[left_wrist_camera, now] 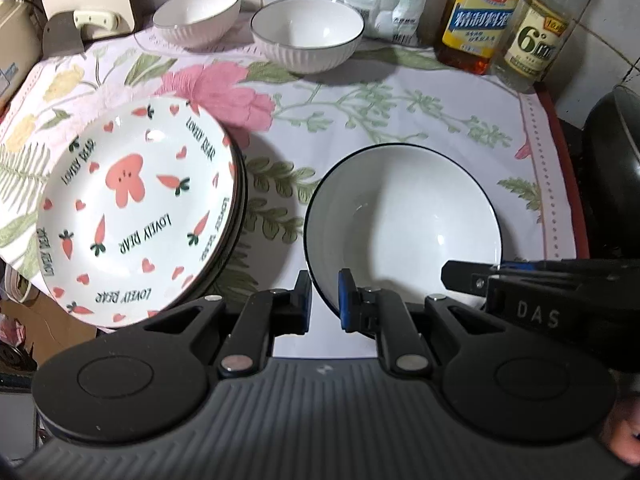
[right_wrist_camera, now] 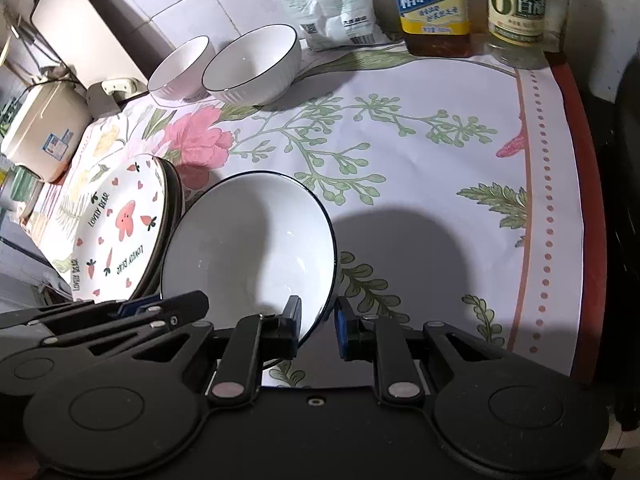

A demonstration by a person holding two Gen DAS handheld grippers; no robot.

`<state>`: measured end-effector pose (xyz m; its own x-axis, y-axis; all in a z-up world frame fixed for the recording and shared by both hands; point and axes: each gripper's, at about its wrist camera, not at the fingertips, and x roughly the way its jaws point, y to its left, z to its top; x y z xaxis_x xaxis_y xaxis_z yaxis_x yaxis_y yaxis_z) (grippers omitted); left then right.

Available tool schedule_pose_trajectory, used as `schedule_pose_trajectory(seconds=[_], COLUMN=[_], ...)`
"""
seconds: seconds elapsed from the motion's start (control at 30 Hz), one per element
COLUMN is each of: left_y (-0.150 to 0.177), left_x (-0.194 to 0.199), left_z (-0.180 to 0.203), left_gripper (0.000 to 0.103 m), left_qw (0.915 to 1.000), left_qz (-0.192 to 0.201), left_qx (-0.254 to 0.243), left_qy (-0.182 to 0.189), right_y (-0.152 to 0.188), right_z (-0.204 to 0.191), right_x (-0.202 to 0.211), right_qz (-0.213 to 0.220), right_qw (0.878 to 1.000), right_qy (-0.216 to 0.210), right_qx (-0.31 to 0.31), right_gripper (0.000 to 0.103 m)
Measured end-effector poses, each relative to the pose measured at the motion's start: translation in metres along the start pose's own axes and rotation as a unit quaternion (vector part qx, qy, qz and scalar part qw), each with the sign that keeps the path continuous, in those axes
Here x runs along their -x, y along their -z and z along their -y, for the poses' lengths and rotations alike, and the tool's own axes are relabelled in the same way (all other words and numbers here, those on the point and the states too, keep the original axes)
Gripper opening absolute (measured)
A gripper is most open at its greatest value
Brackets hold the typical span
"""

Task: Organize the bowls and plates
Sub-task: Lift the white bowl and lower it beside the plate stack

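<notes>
I have the big bowl by its near rim, one hand-held gripper each side: left gripper and right gripper both pinching it, for balance. Bowl sits over the table's near edge, just beside the plates. Two small bowls wait along the far edge; judged stacking target.

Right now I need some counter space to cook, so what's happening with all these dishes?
A person holds a large white bowl by its near rim with two handheld grippers, the left gripper and right gripper, jaws clamped on opposite sides. It is beside a stack of carrot-print plates on the floral cloth. Two smaller bowls wait near the wall, not yet stacked.
</notes>
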<state>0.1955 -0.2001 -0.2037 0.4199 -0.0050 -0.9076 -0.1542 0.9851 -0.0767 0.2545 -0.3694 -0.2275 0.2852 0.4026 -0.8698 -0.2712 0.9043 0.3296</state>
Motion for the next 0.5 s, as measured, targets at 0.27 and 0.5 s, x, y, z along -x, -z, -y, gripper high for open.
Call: schedule_pose_trajectory(seconds=[0.27,0.5], left_y=[0.007,0.004], left_x=[-0.010,-0.012], left_z=[-0.009,-0.003], left_gripper=[0.012,0.012], left_qw=[0.9999,0.9995], left_qz=[-0.013,-0.026], left_qx=[0.002,-0.014], left_qy=[0.002,-0.010], right_y=[0.001,0.001], right_z=[-0.009,-0.004], right_x=[-0.011,-0.015], right_qz=[-0.018,-0.025], right_qw=[0.999,0.999], right_qy=[0.009,0.004], right_qx=[0.030,0.025], right_gripper=[0.022,0.022])
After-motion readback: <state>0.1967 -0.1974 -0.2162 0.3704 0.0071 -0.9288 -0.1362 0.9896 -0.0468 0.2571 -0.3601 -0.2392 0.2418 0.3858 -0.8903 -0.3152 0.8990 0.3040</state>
